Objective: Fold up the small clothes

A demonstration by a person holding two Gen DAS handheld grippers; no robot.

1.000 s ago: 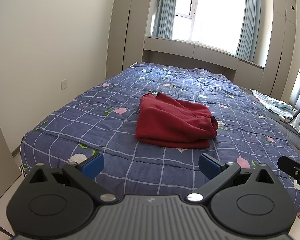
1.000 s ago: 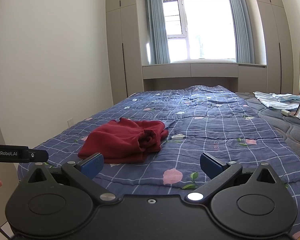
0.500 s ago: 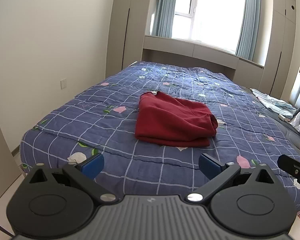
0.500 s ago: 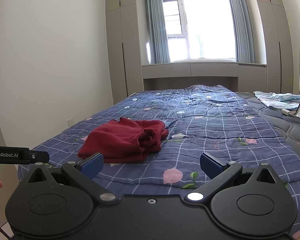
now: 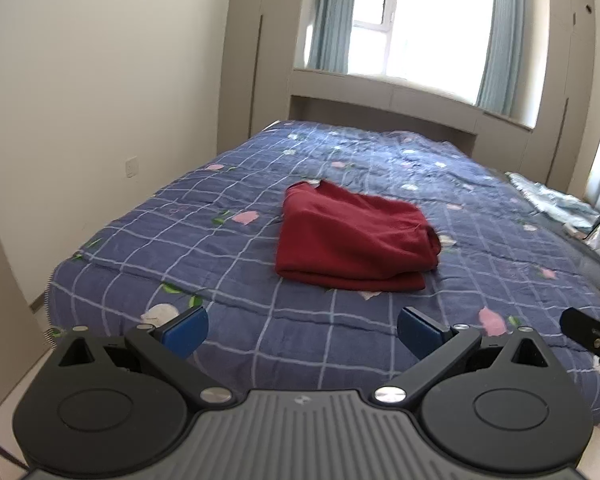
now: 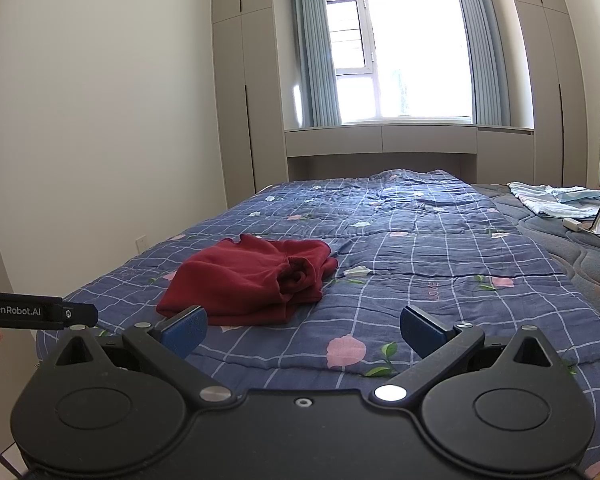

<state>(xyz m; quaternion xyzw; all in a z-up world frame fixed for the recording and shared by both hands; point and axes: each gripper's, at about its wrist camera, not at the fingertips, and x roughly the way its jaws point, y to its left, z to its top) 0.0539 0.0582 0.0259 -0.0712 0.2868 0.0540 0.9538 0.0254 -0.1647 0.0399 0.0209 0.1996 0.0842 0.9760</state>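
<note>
Both tongs hang spread wide and empty over the foot of the bed, the left tongs (image 5: 302, 330) now tipped slightly and blurred at the edges of their view where half a second ago the picture was level and sharp, while the right tongs (image 6: 303, 330) look out on a scene that has barely shifted. Beyond them, on the blue checked floral quilt (image 5: 228, 256), the dark red garment (image 5: 352, 240) lies where it lay a second ago, well apart from either pair of fingers, loosely doubled over with a bunched, rolled end (image 6: 300, 276) facing right. Further off, pale blue clothes (image 6: 552, 200) rest on the bare mattress near the window (image 6: 400, 56). The stir on the left suggests an approach is only beginning; the folding itself looks unfinished.
</note>
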